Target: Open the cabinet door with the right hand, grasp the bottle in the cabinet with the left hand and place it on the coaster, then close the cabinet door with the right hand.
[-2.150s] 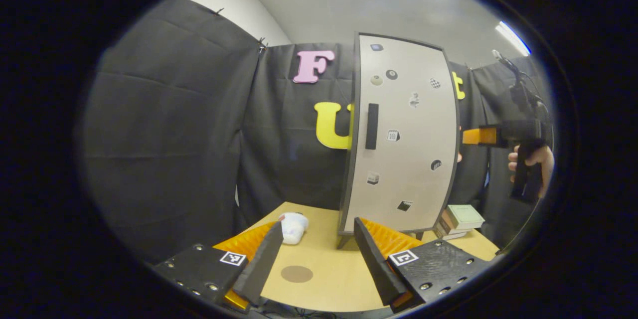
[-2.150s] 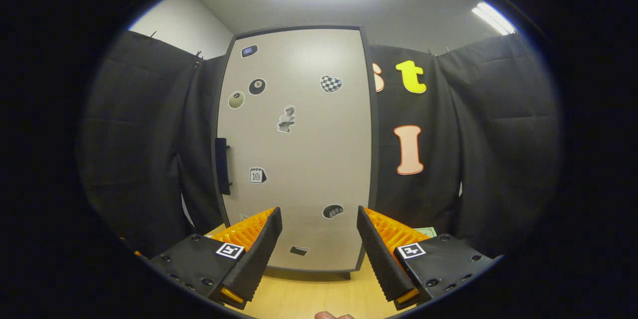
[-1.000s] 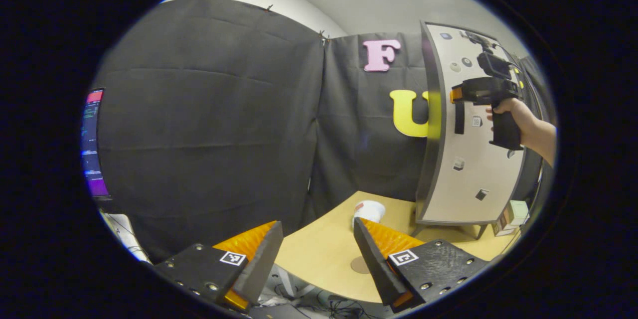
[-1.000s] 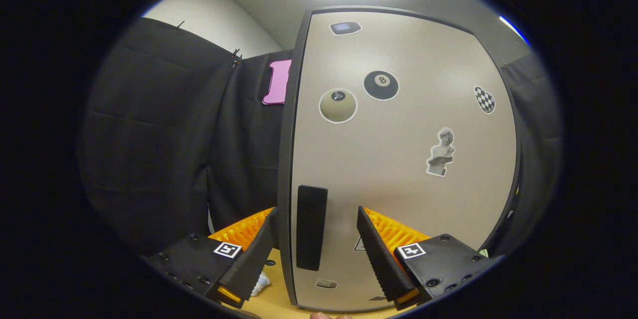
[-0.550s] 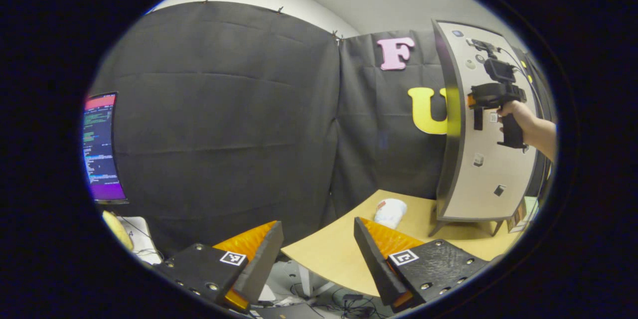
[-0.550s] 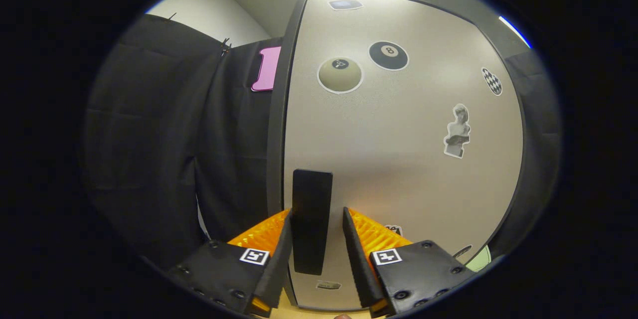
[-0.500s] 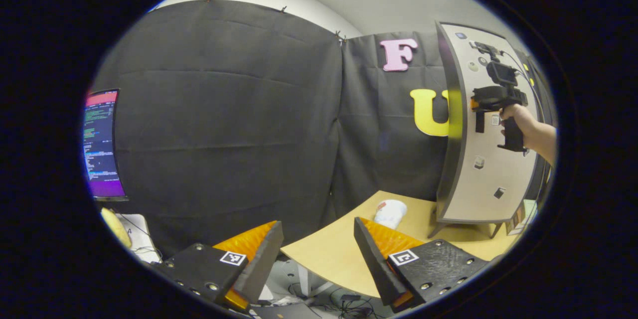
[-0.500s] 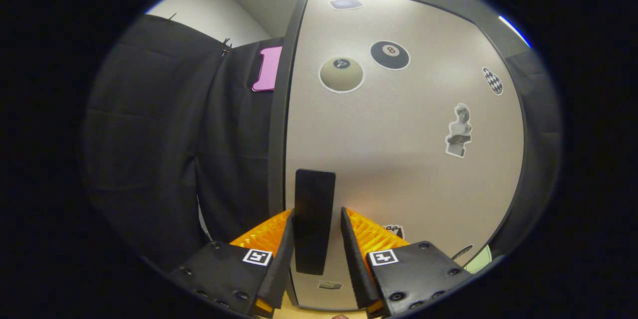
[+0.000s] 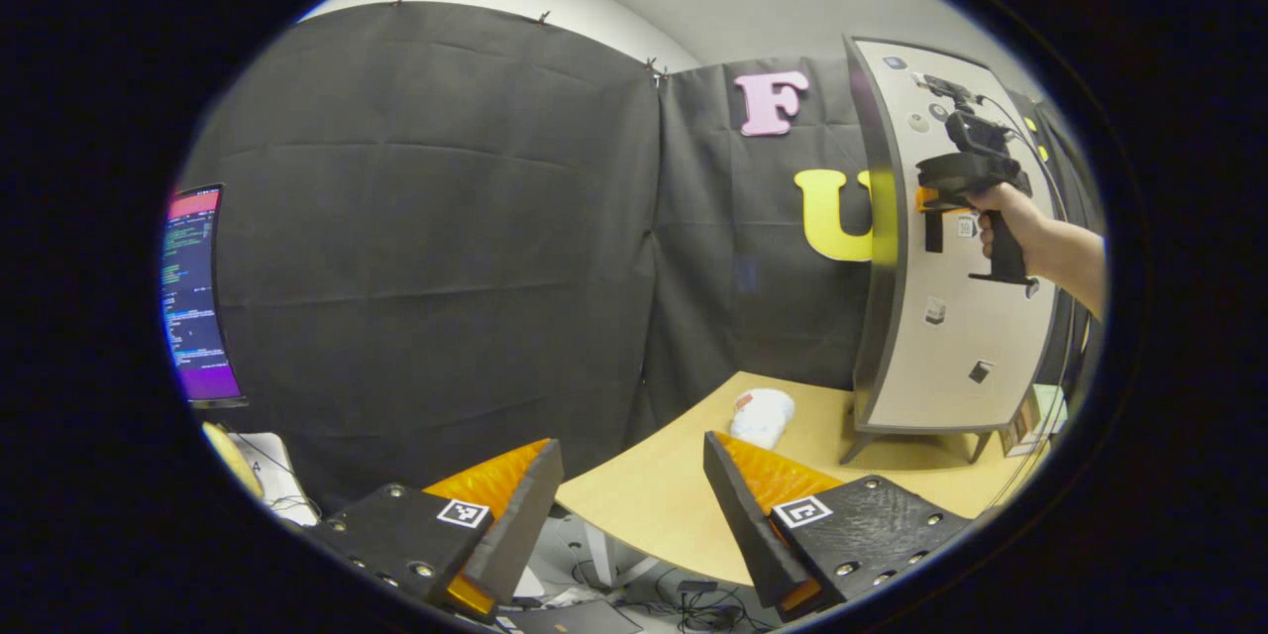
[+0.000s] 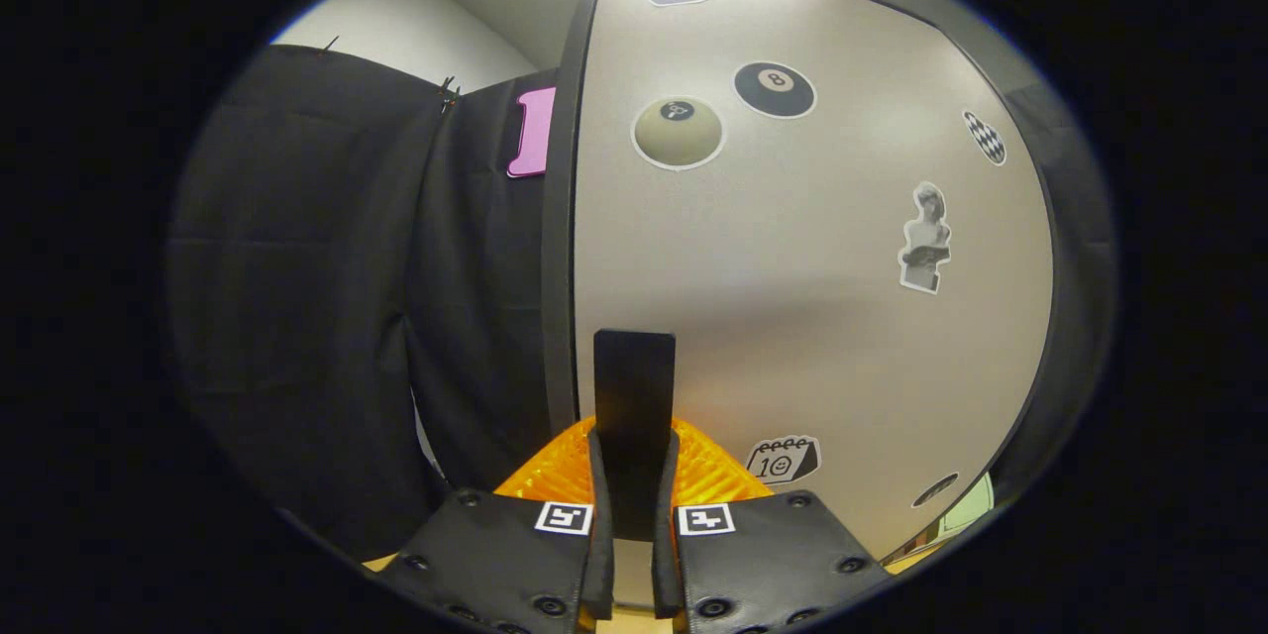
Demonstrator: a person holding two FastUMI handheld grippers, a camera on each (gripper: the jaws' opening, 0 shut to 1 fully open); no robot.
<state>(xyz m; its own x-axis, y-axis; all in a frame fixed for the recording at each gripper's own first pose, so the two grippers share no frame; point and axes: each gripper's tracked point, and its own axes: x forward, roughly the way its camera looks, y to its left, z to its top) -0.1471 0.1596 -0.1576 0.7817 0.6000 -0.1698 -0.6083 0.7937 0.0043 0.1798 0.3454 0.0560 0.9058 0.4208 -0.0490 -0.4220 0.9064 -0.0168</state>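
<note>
Clamped on the door handle (image 10: 634, 416), the right gripper (image 10: 634, 505) has both fingers pressed against the dark bar's two sides, so the grasp for the first step looks made. That handle stands upright, its long axis running top to bottom, close beside the left edge of the cabinet door (image 10: 812, 248). From the left gripper view the right gripper (image 9: 936, 198), with a hand (image 9: 996, 218) wrapped round its grip, sits at that handle on the door (image 9: 956, 317), which appears shut against the cabinet; I judge the pull has not yet swung it open. The bottle is hidden behind the door, so its pose cannot be told. Left to do, by my reading: swing the door open, take the bottle out, set it on the coaster, close up again. The left gripper (image 9: 629, 505) hangs well apart from the cabinet, down off the near-left edge of the table (image 9: 674, 505), jaws spread wide with nothing between them. On the table, left of the cabinet's foot, lies a small white crumpled thing (image 9: 761, 414). Far to the cabinet's left a monitor (image 9: 193, 292) glows beside the booth cloth
</note>
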